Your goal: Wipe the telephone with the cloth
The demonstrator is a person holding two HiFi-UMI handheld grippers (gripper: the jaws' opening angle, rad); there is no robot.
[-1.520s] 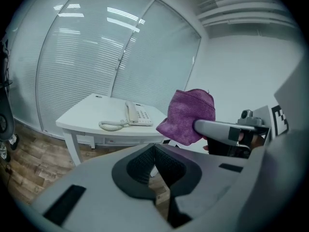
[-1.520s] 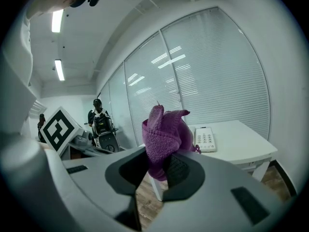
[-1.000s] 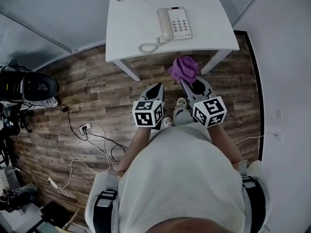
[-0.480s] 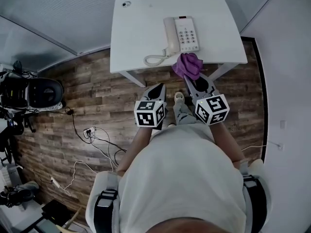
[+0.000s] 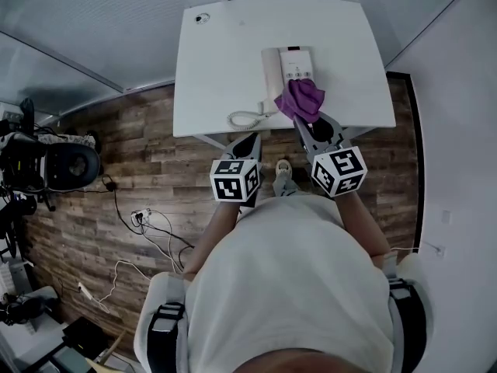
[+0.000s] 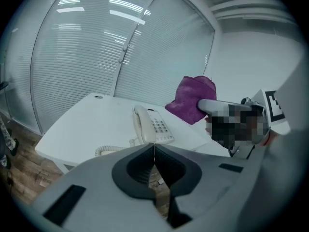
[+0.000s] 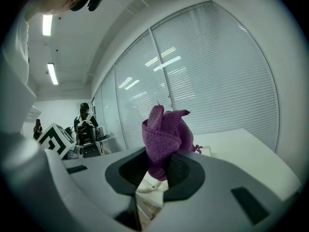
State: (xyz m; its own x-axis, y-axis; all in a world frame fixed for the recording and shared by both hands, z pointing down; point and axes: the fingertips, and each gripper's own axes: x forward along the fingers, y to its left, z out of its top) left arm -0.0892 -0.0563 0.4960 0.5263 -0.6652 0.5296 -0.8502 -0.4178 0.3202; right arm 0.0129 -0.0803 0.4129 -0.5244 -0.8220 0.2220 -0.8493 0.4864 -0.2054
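A white desk telephone (image 5: 284,62) with a coiled cord (image 5: 247,118) lies on the white table (image 5: 217,61). My right gripper (image 5: 305,118) is shut on a bunched purple cloth (image 5: 301,98), which hangs over the phone's near end. In the left gripper view the cloth (image 6: 190,99) sits above and right of the telephone (image 6: 152,124), clear of it. The cloth (image 7: 164,134) stands up between the jaws of my right gripper (image 7: 161,170). My left gripper (image 5: 253,137) is shut and empty at the table's near edge. Its jaws (image 6: 154,151) point at the phone.
Wood floor lies under the table, with loose cables and a power strip (image 5: 140,206) at the left. A black office chair (image 5: 66,165) stands further left. Glass walls with blinds (image 6: 96,47) surround the table. People stand in the background (image 7: 84,115).
Both grippers have moved forward to the table. The purple cloth, earlier in front of the table's near edge, now hangs over the phone's near end.
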